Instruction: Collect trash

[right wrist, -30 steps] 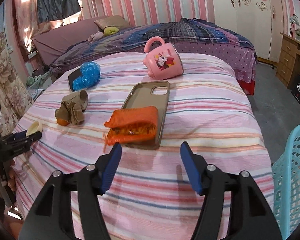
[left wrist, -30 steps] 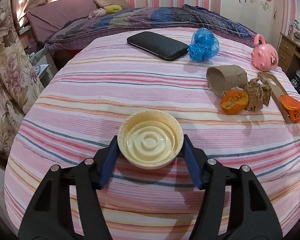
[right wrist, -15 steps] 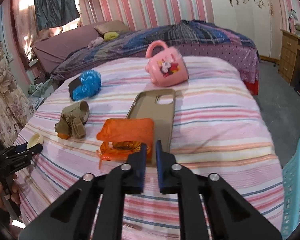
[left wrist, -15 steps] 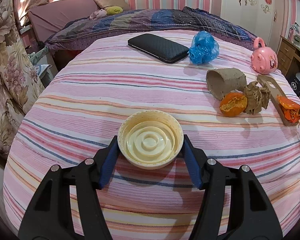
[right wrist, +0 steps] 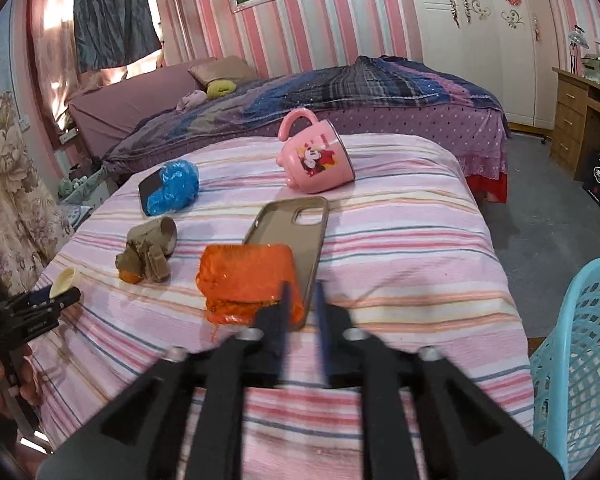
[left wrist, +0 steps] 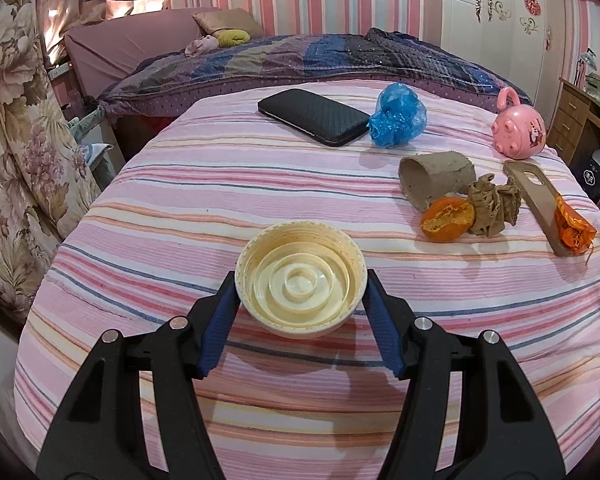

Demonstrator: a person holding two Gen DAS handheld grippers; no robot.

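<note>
Right wrist view put the orange wrapper [right wrist: 246, 286] at centre frame on the striped surface [right wrist: 400, 248], overlapping a phone case [right wrist: 296, 232]. My right jaws [right wrist: 302, 308], just reopening, gripped nothing; they should straddle only the wrapper's near edge. My left jaws [left wrist: 300, 300] clasped a cream lid [left wrist: 300, 280].

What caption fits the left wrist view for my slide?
Left gripper holds a cream lid above the striped bed cover, other trash beyond.
</note>
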